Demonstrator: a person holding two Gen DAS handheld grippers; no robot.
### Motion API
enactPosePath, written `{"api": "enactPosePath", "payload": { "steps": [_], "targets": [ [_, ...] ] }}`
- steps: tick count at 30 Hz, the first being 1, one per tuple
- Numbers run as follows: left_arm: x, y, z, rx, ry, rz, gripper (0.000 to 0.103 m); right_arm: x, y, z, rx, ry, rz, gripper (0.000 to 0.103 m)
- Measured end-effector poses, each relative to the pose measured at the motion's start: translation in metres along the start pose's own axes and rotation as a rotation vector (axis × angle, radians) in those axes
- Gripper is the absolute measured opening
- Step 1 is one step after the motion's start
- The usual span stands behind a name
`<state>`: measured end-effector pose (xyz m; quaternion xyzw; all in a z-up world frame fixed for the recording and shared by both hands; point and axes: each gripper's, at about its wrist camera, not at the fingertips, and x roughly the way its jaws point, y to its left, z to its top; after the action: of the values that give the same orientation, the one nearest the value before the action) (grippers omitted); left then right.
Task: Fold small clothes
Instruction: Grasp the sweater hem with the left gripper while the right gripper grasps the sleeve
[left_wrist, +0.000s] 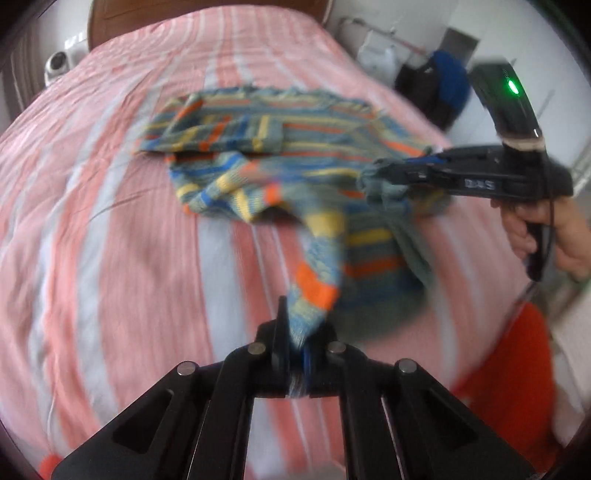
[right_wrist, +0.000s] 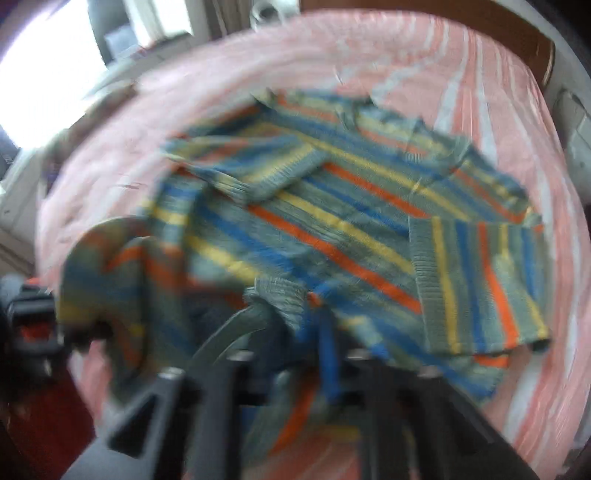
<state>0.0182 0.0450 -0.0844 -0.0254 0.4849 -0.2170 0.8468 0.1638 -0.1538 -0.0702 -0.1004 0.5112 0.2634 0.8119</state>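
A small knitted sweater (left_wrist: 280, 147) with blue, yellow and orange stripes lies on the pink striped bed (left_wrist: 110, 221), both sleeves folded over its body. My left gripper (left_wrist: 297, 343) is shut on its hem corner and holds it lifted off the bed. My right gripper (left_wrist: 380, 177) is shut on the other hem corner, also raised. In the right wrist view the sweater (right_wrist: 332, 221) spreads ahead of my right gripper (right_wrist: 314, 306), which pinches the ribbed hem. The left gripper (right_wrist: 33, 317) shows at the left edge. Both views are blurred by motion.
A wooden headboard (left_wrist: 110, 22) stands at the bed's far end. A white device (left_wrist: 59, 64) sits beside it. Dark bags and a blue item (left_wrist: 443, 85) stand to the right of the bed. Something red (left_wrist: 517, 369) lies at the near right.
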Motion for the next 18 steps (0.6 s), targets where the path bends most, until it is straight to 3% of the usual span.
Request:
{"api": "enactPosePath", "payload": {
  "steps": [4, 7, 11, 14, 16, 18],
  "targets": [
    [-0.058, 0.003, -0.042, -0.018, 0.038, -0.035, 0.003, -0.092, 0.006, -0.060, -0.016, -0.102, 0.082, 0.013],
    [-0.057, 0.008, -0.062, -0.071, 0.097, 0.007, 0.003, -0.140, 0.007, -0.122, 0.019, -0.101, 0.084, 0.013],
    [-0.041, 0.028, -0.085, -0.174, 0.158, 0.040, 0.003, -0.131, 0.001, -0.194, 0.138, -0.028, -0.012, 0.019],
    [-0.036, 0.032, -0.083, -0.181, 0.163, 0.057, 0.003, -0.116, -0.010, -0.230, 0.226, 0.028, -0.050, 0.041],
    [-0.042, 0.028, -0.086, -0.159, 0.163, 0.068, 0.003, -0.113, -0.019, -0.244, 0.303, 0.011, -0.038, 0.054],
    [-0.036, 0.028, -0.081, -0.149, 0.165, 0.082, 0.003, -0.119, -0.023, -0.247, 0.365, -0.041, 0.031, 0.060]
  ]
}}
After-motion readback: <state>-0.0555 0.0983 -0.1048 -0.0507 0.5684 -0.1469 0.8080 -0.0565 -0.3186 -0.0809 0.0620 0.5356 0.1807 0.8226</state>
